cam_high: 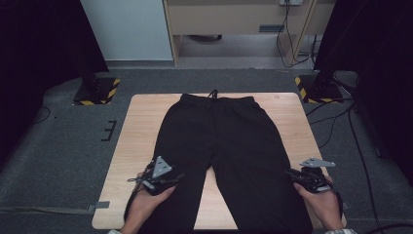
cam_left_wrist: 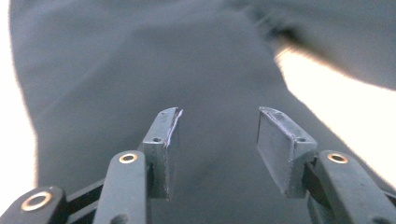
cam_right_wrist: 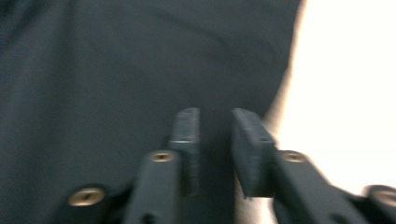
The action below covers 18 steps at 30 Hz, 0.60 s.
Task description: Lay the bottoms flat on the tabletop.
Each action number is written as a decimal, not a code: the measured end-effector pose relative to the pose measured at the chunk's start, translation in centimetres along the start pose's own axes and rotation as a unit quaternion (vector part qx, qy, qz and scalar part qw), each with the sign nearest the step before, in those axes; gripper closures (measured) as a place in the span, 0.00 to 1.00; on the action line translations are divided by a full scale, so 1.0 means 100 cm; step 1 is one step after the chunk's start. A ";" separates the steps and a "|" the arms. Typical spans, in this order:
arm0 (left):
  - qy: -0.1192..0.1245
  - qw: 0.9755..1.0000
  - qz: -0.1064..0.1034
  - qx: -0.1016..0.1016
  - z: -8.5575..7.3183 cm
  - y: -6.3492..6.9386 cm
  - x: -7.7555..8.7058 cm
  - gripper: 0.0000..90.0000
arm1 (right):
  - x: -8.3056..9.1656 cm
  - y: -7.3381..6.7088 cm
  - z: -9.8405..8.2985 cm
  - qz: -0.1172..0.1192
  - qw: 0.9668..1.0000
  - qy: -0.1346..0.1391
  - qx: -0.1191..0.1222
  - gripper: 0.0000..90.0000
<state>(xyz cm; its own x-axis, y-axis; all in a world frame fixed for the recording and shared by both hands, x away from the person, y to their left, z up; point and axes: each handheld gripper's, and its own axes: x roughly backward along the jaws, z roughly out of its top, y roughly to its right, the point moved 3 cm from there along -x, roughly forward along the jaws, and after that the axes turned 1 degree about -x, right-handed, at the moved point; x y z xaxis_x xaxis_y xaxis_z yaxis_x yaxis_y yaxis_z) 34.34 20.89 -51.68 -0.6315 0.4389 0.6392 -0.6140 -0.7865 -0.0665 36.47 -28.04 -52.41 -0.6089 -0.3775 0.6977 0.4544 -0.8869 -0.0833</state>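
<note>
The left hand-held gripper (cam_high: 170, 179) sits over one leg of the black pants (cam_high: 219, 146), jaws apart. The right hand-held gripper (cam_high: 291, 173) has a small gap and holds nothing. The pants lie flat on the tabletop (cam_high: 141, 126). A thin pinch could slip off.

Grey carpet floor (cam_high: 58, 146), pale wall (cam_high: 126, 29) — wooden desk (cam_high: 234, 19), dark curtains (cam_high: 34, 44) flanking

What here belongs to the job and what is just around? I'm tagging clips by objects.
In the job: black trousers, laid flat; left gripper and right gripper at the leg ends.
Just around: wooden table, striped stand bases, floor cables, cabinet.
</note>
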 end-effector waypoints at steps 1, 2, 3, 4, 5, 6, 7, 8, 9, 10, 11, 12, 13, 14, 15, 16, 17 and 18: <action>-0.003 1.000 0.012 0.010 -0.007 -0.008 0.006 0.52 | -0.002 -0.006 0.007 0.001 1.000 0.005 0.010 0.67; -0.003 1.000 0.021 0.018 -0.014 -0.016 0.011 0.51 | -0.004 -0.012 0.014 0.006 1.000 0.007 0.016 0.63; -0.005 0.999 0.034 0.025 -0.019 -0.022 0.016 0.49 | -0.008 -0.019 0.021 0.011 1.000 0.008 0.019 0.59; -0.010 0.998 0.051 0.026 -0.024 -0.028 0.019 0.47 | -0.013 -0.025 0.027 0.014 0.999 0.011 0.028 0.56; -0.021 0.997 0.066 0.024 -0.029 -0.033 0.020 0.45 | -0.017 -0.032 0.034 0.020 0.999 0.013 0.030 0.54; -0.029 0.997 0.074 0.025 -0.034 -0.037 0.019 0.44 | -0.022 -0.038 0.041 0.029 0.999 0.015 0.036 0.53; -0.031 0.997 0.070 0.034 -0.038 -0.040 0.018 0.45 | -0.028 -0.045 0.047 0.035 0.998 0.018 0.041 0.52; -0.031 0.997 0.060 0.044 -0.039 -0.042 0.017 0.46 | -0.033 -0.051 0.054 0.039 0.998 0.017 0.043 0.52; -0.030 0.997 0.050 0.050 -0.039 -0.043 0.015 0.47 | -0.038 -0.057 0.059 0.046 0.998 0.016 0.044 0.53; -0.028 0.997 0.045 0.050 -0.038 -0.044 0.013 0.50 | -0.044 -0.063 0.065 0.051 0.997 0.017 0.048 0.53; -0.030 0.997 0.045 0.047 -0.037 -0.044 0.010 0.54 | -0.050 -0.069 0.070 0.057 0.997 0.020 0.051 0.54; -0.032 0.998 0.043 0.044 -0.036 -0.044 0.008 0.59 | -0.056 -0.075 0.075 0.063 0.996 0.022 0.051 0.55; -0.034 0.997 0.047 0.043 -0.034 -0.045 0.006 0.62 | -0.061 -0.081 0.080 0.070 0.996 0.024 0.057 0.56; -0.032 0.997 0.053 0.045 -0.033 -0.047 0.004 0.64 | -0.067 -0.087 0.085 0.072 0.995 0.024 0.066 0.57; -0.028 0.997 0.054 0.047 -0.032 -0.049 0.003 0.64 | -0.073 -0.092 0.089 0.065 0.995 0.025 0.073 0.58; -0.026 0.997 0.055 0.050 -0.032 -0.051 0.002 0.63 | -0.078 -0.097 0.092 0.059 0.995 0.029 0.077 0.59; -0.023 0.997 0.056 0.052 -0.032 -0.053 0.000 0.61 | -0.083 -0.103 0.095 0.061 0.995 0.032 0.077 0.59; -0.020 0.997 0.055 0.056 -0.033 -0.055 -0.001 0.57 | -0.089 -0.108 0.097 0.068 0.994 0.035 0.077 0.59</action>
<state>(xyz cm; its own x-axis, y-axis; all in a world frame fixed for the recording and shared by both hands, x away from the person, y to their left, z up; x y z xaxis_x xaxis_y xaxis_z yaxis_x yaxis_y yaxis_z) 36.25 26.60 -53.89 -0.6716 0.3304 0.6631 -0.4827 -0.8742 -0.0533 43.24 -12.49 -50.81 -0.5757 -0.5133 0.6365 0.6268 -0.7769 -0.0595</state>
